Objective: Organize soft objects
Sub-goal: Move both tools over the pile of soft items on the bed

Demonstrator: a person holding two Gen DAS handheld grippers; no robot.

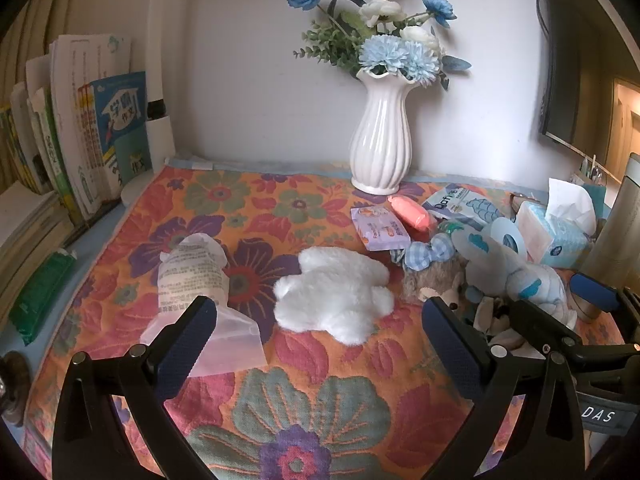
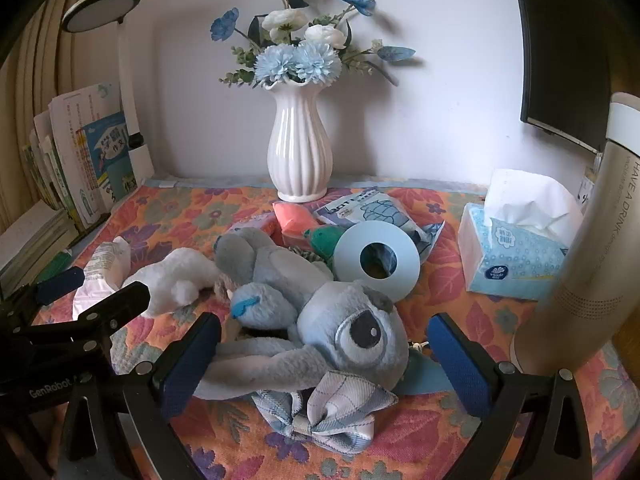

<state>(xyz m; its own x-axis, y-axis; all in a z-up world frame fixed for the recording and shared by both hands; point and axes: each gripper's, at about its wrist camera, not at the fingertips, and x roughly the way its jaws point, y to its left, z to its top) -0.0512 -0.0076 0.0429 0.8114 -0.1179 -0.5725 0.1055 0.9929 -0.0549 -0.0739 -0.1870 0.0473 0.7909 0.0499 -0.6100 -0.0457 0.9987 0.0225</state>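
A white plush toy (image 1: 334, 290) lies on the floral cloth (image 1: 304, 408); it also shows in the right wrist view (image 2: 176, 280). My left gripper (image 1: 320, 344) is open and empty, just in front of it. A clear plastic packet with printed text (image 1: 196, 280) lies by its left finger. A grey-blue plush toy with a plaid bow (image 2: 312, 320) lies on its side in the right wrist view. My right gripper (image 2: 324, 356) is open, its fingers on either side of the toy's head, not closed on it. A small brown plush (image 1: 432, 280) lies beside the blue one.
A white vase of blue flowers (image 1: 382, 140) stands at the back. A purple wipes pack (image 1: 380, 228), a pink packet (image 1: 412, 210), a blue ring (image 2: 376, 258), a tissue box (image 2: 508, 256), a tall flask (image 2: 592, 240) and books (image 1: 80, 132) surround the cloth.
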